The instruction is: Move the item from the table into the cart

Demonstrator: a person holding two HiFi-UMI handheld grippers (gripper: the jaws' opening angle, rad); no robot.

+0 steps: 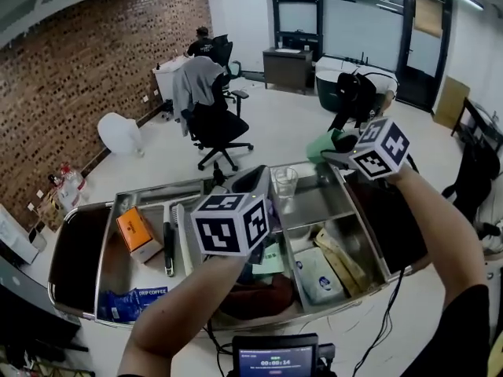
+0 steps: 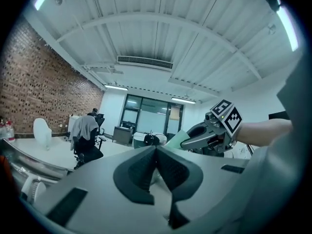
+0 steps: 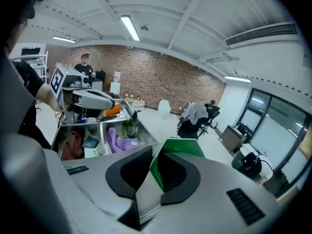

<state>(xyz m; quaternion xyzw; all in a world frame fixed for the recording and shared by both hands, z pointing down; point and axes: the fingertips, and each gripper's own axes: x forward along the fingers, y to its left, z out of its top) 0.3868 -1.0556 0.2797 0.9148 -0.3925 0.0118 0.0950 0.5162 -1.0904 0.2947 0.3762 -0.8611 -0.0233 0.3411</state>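
My right gripper [image 1: 334,149] is held up above the far right corner of the steel cart [image 1: 157,189], shut on a thin flat green packet [image 1: 317,144]. In the right gripper view the green packet [image 3: 181,148] stands on edge between the two dark pads, with the cart [image 3: 95,128] lying below and to the left. My left gripper [image 1: 250,179] hovers over the cart's middle, its jaws shut with nothing between them. The left gripper view shows its tips [image 2: 156,149] meeting, and beyond them the right gripper [image 2: 191,139] with the green packet [image 2: 177,139].
The cart's compartments hold an orange box [image 1: 135,232], a black-handled tool [image 1: 168,246], a blue packet [image 1: 132,301], a clear cup [image 1: 285,184], a white pouch [image 1: 318,278], a bottle [image 3: 132,125] and purple cloth [image 3: 117,141]. An office chair with a grey jacket [image 1: 211,112] stands behind.
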